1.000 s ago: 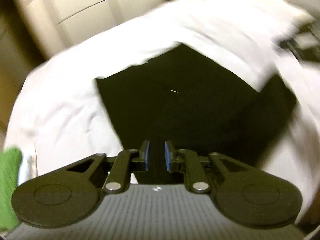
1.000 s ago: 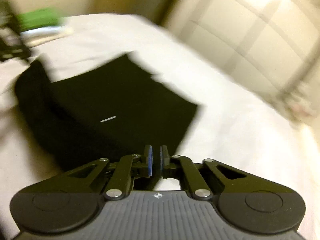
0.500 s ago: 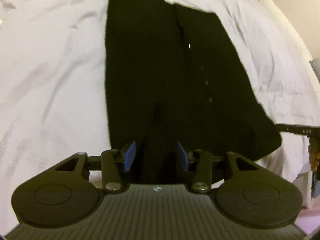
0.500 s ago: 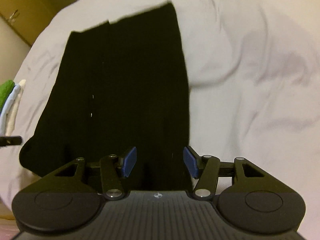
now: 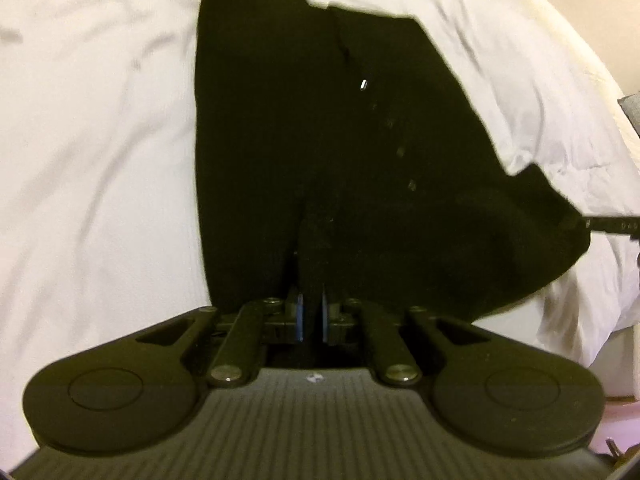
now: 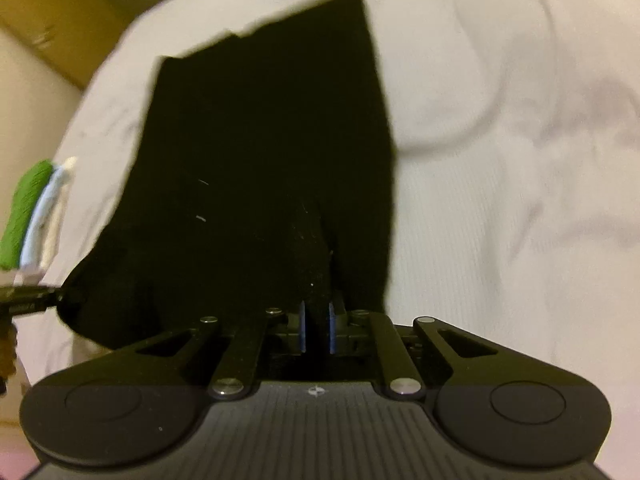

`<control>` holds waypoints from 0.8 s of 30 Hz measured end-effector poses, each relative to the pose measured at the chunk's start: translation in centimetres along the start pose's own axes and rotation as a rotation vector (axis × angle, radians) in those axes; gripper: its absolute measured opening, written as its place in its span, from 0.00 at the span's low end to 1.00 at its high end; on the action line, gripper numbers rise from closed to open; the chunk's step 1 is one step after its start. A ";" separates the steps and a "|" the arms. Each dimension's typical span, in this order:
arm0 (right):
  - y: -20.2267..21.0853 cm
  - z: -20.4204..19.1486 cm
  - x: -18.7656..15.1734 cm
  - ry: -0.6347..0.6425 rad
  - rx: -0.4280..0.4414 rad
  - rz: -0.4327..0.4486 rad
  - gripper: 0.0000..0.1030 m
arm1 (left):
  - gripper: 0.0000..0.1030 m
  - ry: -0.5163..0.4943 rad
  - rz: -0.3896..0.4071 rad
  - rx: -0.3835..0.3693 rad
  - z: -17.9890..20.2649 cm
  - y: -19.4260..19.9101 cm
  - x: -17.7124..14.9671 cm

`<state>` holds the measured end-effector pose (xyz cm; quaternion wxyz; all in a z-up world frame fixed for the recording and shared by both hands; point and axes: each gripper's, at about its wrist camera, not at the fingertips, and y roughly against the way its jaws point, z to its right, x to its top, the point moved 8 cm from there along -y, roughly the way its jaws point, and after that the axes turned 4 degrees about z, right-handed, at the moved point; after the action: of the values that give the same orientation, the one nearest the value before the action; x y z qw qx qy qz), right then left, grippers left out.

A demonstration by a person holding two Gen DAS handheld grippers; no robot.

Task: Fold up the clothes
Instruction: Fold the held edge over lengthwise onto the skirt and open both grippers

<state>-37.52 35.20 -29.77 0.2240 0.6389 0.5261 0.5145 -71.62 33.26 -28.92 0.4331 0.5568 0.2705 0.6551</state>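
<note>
A black garment point(image 5: 320, 128) lies stretched lengthwise on a white bed sheet point(image 5: 88, 152); it also shows in the right wrist view point(image 6: 264, 152). My left gripper point(image 5: 311, 318) is shut on a pinched ridge of the garment's near edge. My right gripper point(image 6: 316, 326) is shut on another pinch of the same near edge, to the right. The right gripper's tip point(image 5: 608, 226) shows at the right edge of the left wrist view, and the left gripper's tip point(image 6: 28, 300) at the left edge of the right wrist view. The cloth sags between the two grips.
A stack of folded clothes, green, light blue and white point(image 6: 36, 216), sits at the bed's left edge. A brown cabinet point(image 6: 60, 4) stands beyond the bed. The wrinkled sheet point(image 6: 520, 160) spreads wide to the right of the garment.
Half a second ago both grippers were open over the garment's near edge; both have closed on the fabric, which now bunches up between the pads. A second ago both were shut and moving fast.
</note>
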 end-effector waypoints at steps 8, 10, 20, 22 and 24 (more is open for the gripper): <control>2.5 -2.7 8.7 0.147 -0.018 0.260 0.09 | 0.10 -0.038 0.174 0.076 -2.1 0.2 7.8; 0.2 -2.1 10.6 0.142 -0.044 0.260 0.12 | 0.10 0.007 0.147 0.104 -3.7 -2.5 8.6; -7.5 3.4 5.6 -0.162 -0.016 0.036 0.54 | 0.35 0.253 -0.054 0.025 -6.0 -6.9 3.1; -7.2 3.9 4.4 -0.226 0.025 0.034 0.54 | 0.33 0.234 -0.075 0.031 -5.8 -7.5 2.5; -7.3 4.0 3.3 -0.276 0.066 0.013 0.54 | 0.31 0.197 -0.091 0.047 -5.2 -8.4 2.4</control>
<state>-37.41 41.71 -35.90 0.2700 0.7141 0.5027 0.4055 -74.43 40.06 -35.95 0.4205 0.4871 0.3521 0.6797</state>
